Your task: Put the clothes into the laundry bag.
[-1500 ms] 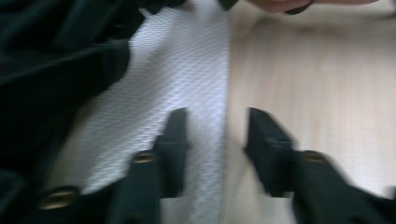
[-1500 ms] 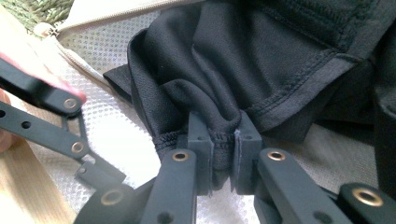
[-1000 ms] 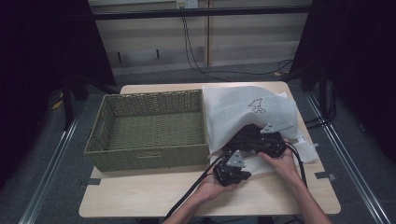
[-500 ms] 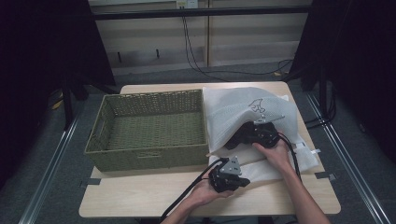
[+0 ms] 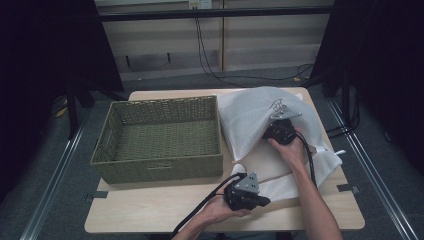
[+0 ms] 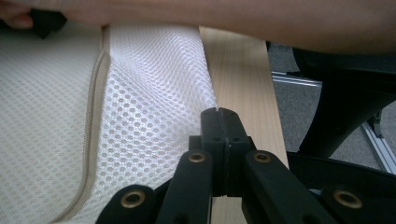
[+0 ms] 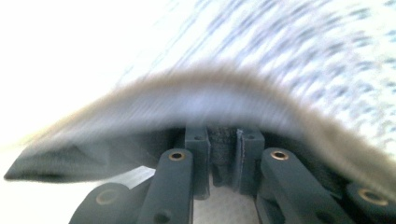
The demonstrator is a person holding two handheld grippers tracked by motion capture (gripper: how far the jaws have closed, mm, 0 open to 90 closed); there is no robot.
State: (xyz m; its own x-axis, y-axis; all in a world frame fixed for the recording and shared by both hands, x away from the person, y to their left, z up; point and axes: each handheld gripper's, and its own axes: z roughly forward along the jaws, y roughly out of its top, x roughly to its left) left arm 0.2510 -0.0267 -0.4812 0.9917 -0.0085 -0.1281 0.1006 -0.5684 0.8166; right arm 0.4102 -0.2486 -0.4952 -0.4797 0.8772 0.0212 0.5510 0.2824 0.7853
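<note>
Mesh bag [image 5: 250, 117] lies on table's [image 5: 150, 210] right half, just right of wicker basket [image 5: 160, 137]. Left gripper [image 5: 250, 196] sits at near edge, jaws pressed together on bag's near hem [image 6: 154, 116]. Right gripper [image 5: 280, 131] rests mid-bag, jaws clamped on a beige-trimmed fold [image 7: 224, 93] of mesh, blurred up close.

Right gripper view badly blurred: white mesh laundry bag [image 7: 299, 51] smeared, its beige edge band covering fingers' tips. High view: right gripper [image 5: 281, 131] fingers buried in bag folds. Left gripper view: forearm cut by top edge.
</note>
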